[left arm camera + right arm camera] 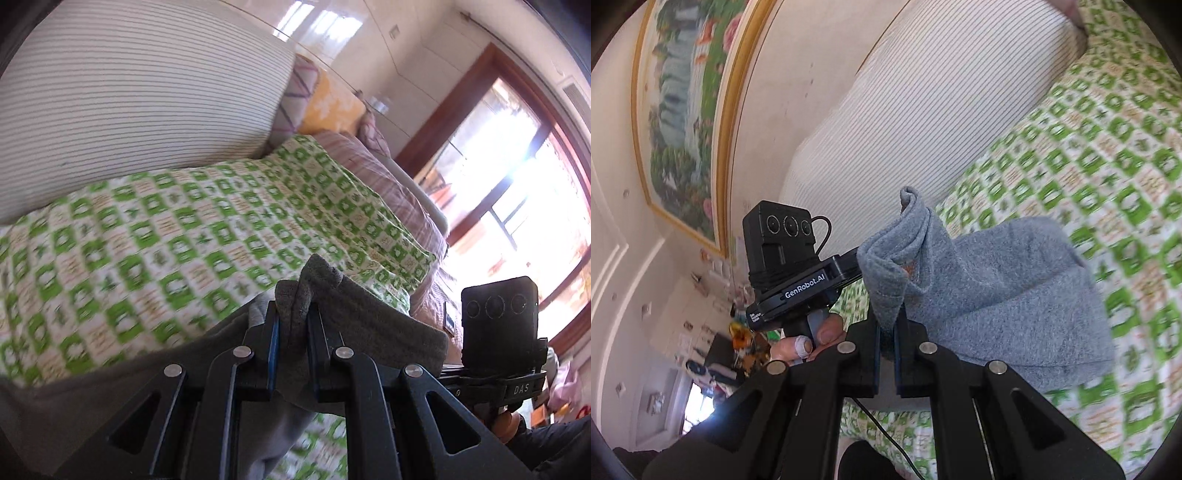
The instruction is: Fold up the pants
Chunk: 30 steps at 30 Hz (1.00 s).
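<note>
Jaws clamp grey pants (997, 280) over green-checked bedspread (166, 221) — striped pillow (140, 85) behind.

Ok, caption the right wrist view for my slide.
Right gripper clamps grey pants above a green-patterned bedspread.

Both the left gripper (293, 325) and right gripper (886, 332) are clamped, tilted downward.

A bed with a green-checked cover (207, 221) fills the room, and a big striped pillow (140, 92) lies on it beside smaller cushions (332, 105). A wood-framed window (517, 206) gives strong daylight – the walls are pale. A gold-framed painting (687, 110) hangs on one wall.
</note>
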Each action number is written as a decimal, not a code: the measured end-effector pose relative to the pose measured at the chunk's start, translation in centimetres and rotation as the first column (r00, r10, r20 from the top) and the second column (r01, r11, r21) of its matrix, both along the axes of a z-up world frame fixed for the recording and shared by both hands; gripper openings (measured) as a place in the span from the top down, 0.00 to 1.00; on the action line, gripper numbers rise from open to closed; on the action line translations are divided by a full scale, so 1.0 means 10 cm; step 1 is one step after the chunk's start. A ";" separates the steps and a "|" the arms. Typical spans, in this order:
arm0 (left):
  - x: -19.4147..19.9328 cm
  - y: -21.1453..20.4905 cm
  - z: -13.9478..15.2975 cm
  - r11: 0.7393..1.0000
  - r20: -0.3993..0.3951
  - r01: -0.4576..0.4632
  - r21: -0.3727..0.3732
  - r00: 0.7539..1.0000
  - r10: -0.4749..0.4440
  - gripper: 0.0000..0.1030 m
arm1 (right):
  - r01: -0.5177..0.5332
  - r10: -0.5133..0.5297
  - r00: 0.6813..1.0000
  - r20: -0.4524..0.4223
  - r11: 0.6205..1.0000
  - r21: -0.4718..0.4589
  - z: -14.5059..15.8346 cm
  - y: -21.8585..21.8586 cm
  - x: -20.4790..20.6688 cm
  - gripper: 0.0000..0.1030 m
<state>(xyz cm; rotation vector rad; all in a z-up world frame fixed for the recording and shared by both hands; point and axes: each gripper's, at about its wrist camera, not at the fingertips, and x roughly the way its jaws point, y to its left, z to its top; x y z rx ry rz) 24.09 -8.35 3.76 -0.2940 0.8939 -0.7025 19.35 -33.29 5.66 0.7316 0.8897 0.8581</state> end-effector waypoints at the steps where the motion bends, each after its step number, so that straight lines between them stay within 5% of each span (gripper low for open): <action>1: -0.02 0.06 -0.01 1.000 -0.002 -0.011 -0.003 1.000 0.011 0.88 | -0.014 0.014 1.000 -0.005 1.000 -0.003 -0.01 0.08 -0.01 0.94; 14: -0.24 0.88 -0.55 0.990 -0.085 -0.138 -0.036 0.987 0.135 0.88 | -0.147 0.142 0.987 -0.076 0.987 -0.071 -0.37 0.87 0.06 0.94; 30: -0.28 1.24 -1.14 0.978 -0.198 -0.205 -0.031 0.961 0.195 0.84 | -0.219 0.191 0.967 -0.166 0.961 -0.169 -0.93 1.32 0.11 0.91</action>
